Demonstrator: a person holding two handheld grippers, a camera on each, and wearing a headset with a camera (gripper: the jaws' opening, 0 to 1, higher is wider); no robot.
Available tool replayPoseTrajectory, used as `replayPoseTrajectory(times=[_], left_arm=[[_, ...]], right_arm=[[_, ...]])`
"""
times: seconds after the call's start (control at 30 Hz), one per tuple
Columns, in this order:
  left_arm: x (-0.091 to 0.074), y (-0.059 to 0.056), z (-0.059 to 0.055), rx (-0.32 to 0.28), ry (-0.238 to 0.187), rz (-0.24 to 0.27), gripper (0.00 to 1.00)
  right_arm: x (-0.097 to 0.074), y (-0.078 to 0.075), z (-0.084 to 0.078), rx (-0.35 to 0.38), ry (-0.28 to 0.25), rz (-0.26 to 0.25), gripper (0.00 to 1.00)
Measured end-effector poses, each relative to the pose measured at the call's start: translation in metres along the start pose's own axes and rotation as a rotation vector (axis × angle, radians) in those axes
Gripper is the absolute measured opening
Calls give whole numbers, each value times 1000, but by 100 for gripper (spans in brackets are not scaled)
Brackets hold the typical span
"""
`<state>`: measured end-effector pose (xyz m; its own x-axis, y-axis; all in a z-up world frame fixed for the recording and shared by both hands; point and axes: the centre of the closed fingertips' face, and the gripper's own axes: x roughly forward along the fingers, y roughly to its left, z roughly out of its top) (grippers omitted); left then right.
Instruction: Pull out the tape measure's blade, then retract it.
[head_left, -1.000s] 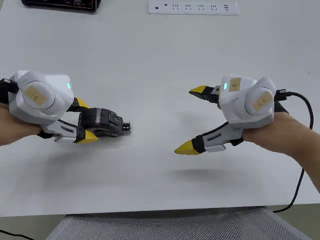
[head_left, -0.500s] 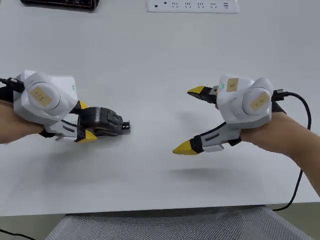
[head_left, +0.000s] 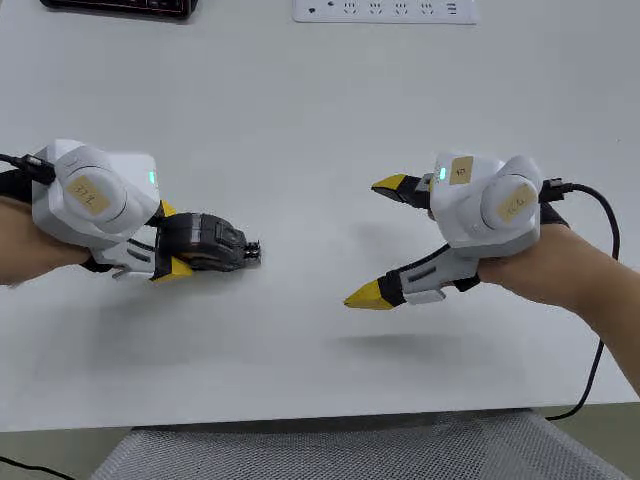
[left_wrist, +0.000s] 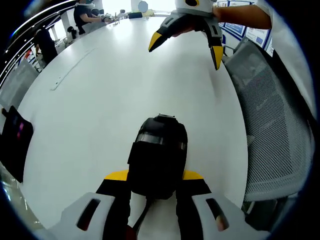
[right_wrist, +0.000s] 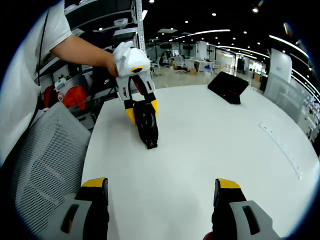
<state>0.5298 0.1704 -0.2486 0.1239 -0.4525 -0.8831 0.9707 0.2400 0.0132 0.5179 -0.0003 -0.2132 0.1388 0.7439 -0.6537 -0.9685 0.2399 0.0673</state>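
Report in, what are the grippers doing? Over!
Left gripper shut on tape measure. Right gripper open, facing it, apart. Blade not yet out. Bare table between them.

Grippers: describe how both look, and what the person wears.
The left gripper and right gripper share rounded white housings, tan stickers, green lights and black fingers tipped yellow. A black cable trails from the right one. The person wears a white short sleeve.

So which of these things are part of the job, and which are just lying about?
In the job: tape measure, left hand-held gripper clamped on it, right hand-held gripper open nearby.
Lying about: power strip, black device at the far edge, mesh chair.
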Motion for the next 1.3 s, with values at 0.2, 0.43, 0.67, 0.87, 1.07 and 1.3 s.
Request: replayPoseTrajectory(times=[0.2,0.43,0.67,0.87,1.07,1.3], left_arm=[[0,0,-1,3,9,3,30],[1,1,-2,42,28,26,29],[1,2,-3,63,43,50,28],[1,3,-4,70,51,60,28],[1,4,-3,69,53,62,28],[1,4,-3,72,56,57,28]], right_arm=[[2,0,2,5,-7,5,85],[6,2,4,11,-13,23,81],[8,3,4,8,-11,27,81],[8,2,4,10,-14,28,80],[9,2,4,8,-16,27,78],[11,2,5,5,-20,26,77]])
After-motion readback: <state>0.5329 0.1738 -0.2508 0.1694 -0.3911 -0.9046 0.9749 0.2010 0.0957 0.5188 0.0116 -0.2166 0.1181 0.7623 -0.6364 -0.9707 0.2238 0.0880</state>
